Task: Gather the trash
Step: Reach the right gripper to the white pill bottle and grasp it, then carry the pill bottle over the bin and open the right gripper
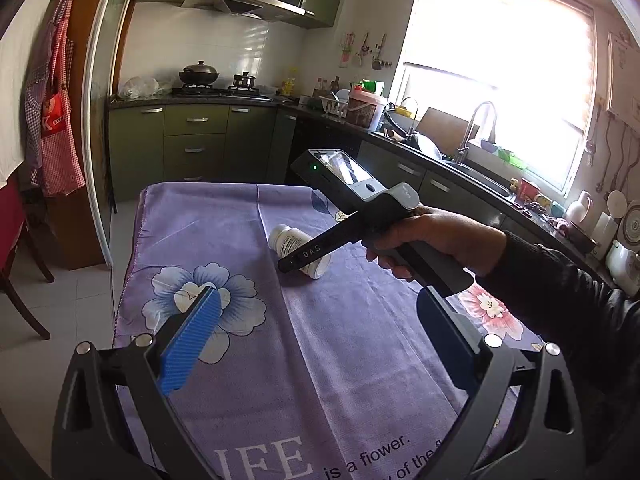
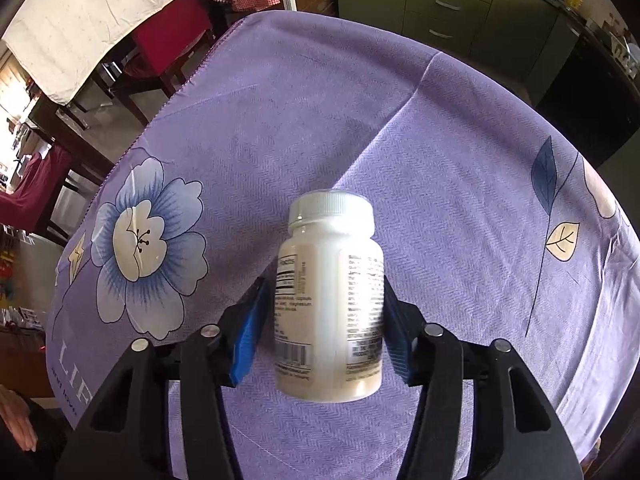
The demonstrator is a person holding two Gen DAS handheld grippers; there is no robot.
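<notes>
A white plastic pill bottle (image 2: 330, 300) with a white screw cap and a printed label lies on its side on the table (image 1: 132, 240), which is covered with a purple cloth (image 2: 460, 168) printed with blue-and-white flowers. In the left wrist view the bottle (image 1: 298, 248) is around the middle of the table, closer to the far edge than to the near one.

The right gripper (image 2: 324, 332) points steeply down at the bottle, and its two blue ribbed pads stand on both sides of the bottle's body. The right pad (image 2: 396, 344) lies against the label side. The left pad (image 2: 250, 336) is very close to the other side, but I cannot tell if it presses there. A hand (image 1: 436, 240) in a dark sleeve holds this gripper's grey handle.

The left gripper (image 1: 320, 320) hangs above the near part of the table with its jaws spread wide, and nothing is between them.
</notes>
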